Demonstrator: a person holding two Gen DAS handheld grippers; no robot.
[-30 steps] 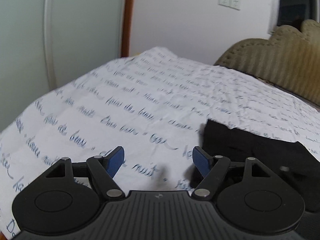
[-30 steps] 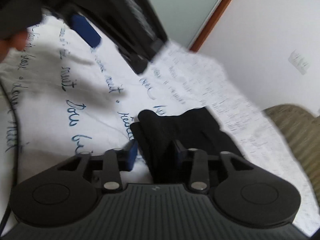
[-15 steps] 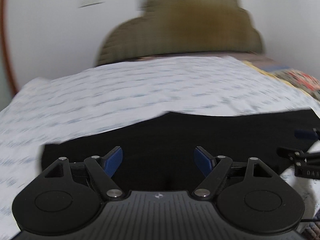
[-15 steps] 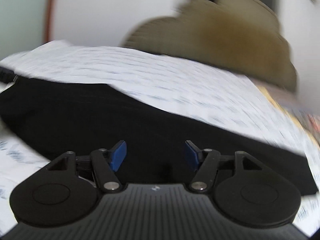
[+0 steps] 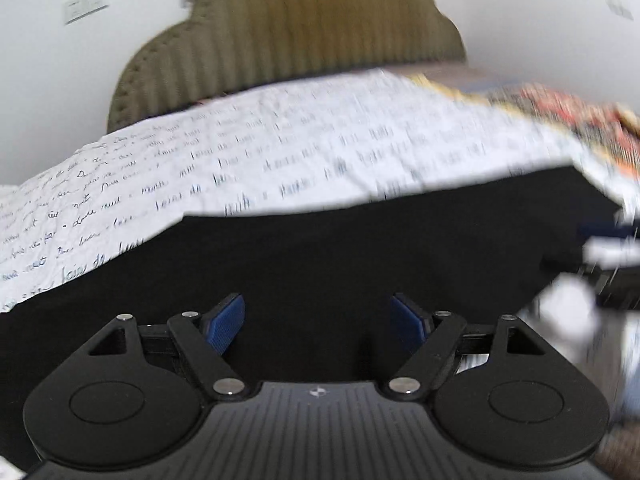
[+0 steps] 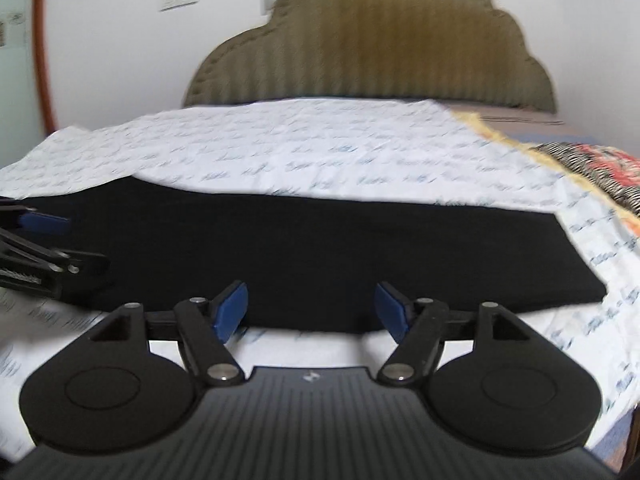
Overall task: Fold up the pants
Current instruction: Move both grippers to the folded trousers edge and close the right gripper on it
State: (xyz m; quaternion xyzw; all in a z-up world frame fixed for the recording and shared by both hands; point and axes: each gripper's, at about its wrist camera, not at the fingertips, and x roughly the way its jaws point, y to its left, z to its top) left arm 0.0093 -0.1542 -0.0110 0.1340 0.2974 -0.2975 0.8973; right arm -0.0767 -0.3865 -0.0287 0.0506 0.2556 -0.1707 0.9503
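Note:
Black pants (image 5: 360,248) lie flat as a long dark band across the white sheet with blue handwriting print (image 5: 280,160); they also show in the right wrist view (image 6: 320,248). My left gripper (image 5: 318,322) is open and empty, just above the pants. My right gripper (image 6: 311,312) is open and empty at the pants' near edge. The left gripper (image 6: 44,240) shows at the left of the right wrist view, over the pants' left end. The right gripper shows blurred at the right edge of the left wrist view (image 5: 612,252).
An olive ribbed headboard (image 6: 372,40) stands behind the bed against a white wall. A patterned red, yellow and striped blanket (image 6: 592,168) lies at the right of the sheet. An orange door frame (image 6: 42,40) is at far left.
Both grippers swung round to face the headboard. The right gripper, shut on the pants a second ago, has opened and let go. The pants now lie spread flat.

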